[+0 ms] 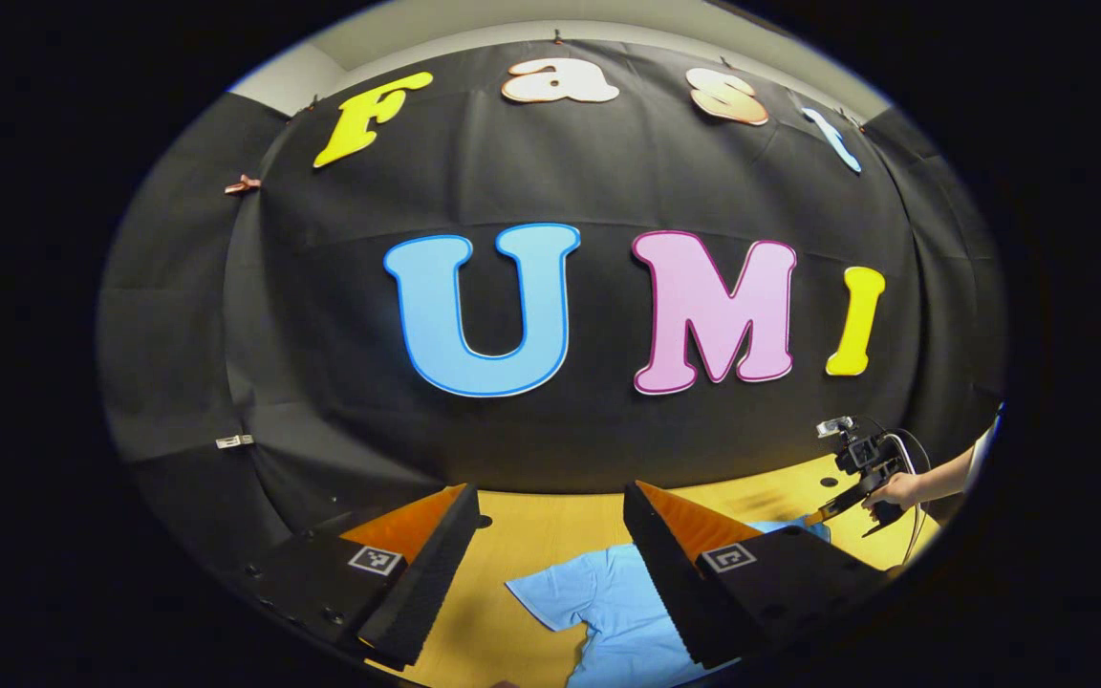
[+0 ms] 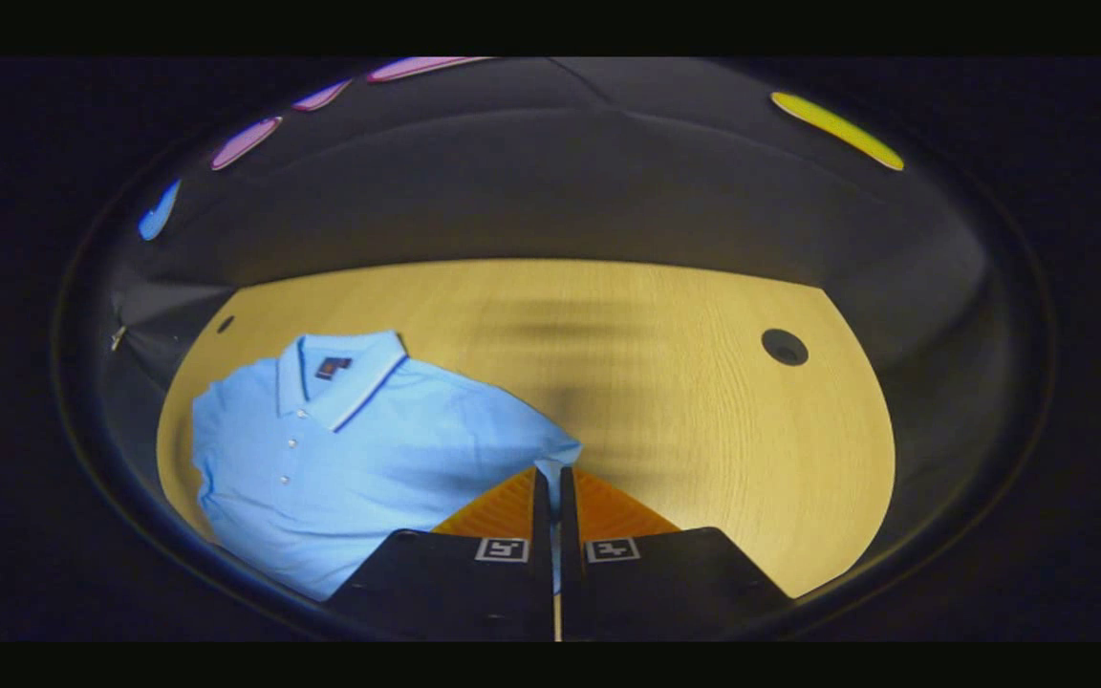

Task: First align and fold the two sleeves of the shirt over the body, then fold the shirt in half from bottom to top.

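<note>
A light blue polo shirt (image 2: 359, 449) lies face up on the wooden table (image 2: 684, 382), its collar (image 2: 345, 368) toward the back wall. My right gripper (image 2: 553, 475) is shut on the edge of the shirt's sleeve (image 2: 550, 449), and a thin strip of blue cloth shows between its fingers. In the left gripper view that same gripper (image 1: 820, 516) is far off at the right, held by a hand (image 1: 895, 489). My left gripper (image 1: 550, 495) hangs open above the table, nothing between its fingers. The shirt (image 1: 608, 602) and its other sleeve (image 1: 546, 597) lie below it.
The black booth wall (image 1: 550, 430) rises just behind the table's far edge. The tabletop has a round cable hole (image 2: 785, 347) at the right and a smaller one (image 2: 226, 324) at the back left. Bare wood (image 2: 703, 459) stretches to the shirt's right.
</note>
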A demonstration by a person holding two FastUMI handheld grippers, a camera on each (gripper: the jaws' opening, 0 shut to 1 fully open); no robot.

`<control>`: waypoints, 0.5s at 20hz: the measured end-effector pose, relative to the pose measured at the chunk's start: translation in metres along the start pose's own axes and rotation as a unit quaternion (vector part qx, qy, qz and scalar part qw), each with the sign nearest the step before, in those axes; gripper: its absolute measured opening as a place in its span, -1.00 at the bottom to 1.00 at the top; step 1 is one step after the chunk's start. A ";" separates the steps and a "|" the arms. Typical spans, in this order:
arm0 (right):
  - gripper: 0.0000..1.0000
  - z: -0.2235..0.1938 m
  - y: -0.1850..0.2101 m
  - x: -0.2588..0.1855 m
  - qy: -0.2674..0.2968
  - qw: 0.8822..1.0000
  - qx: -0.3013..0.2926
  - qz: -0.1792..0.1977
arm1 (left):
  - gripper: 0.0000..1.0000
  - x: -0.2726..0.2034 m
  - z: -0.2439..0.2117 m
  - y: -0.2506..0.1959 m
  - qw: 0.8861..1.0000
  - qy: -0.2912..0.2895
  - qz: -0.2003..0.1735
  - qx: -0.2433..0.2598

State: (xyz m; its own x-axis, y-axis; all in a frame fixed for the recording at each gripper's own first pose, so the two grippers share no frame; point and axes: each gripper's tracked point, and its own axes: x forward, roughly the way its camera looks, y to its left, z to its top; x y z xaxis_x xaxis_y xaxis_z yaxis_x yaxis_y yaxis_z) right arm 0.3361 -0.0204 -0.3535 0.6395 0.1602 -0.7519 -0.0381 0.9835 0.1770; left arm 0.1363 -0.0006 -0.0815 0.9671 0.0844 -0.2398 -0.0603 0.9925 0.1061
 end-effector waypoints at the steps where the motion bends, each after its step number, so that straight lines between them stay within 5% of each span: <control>1: -0.86 0.008 0.019 -0.007 -0.009 1.000 -0.001 0.015 | 0.95 -0.001 -0.007 0.007 1.000 0.007 0.002 -0.005; 4: -0.75 0.018 0.073 -0.014 -0.017 0.999 0.000 0.049 | 0.95 -0.002 -0.021 0.023 1.000 0.021 0.007 -0.012; 10: -0.86 -0.011 0.141 0.018 0.027 0.992 0.067 0.107 | 0.95 0.003 -0.057 0.048 0.998 0.059 0.020 0.007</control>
State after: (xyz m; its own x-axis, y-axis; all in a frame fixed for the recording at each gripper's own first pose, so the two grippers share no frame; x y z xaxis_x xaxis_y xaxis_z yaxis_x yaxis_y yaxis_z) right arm 0.3341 0.1220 -0.3493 0.5850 0.3722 -0.7206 -0.0633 0.9067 0.4169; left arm 0.1225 0.0525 -0.1317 0.9284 0.1340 -0.3467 -0.0934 0.9869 0.1315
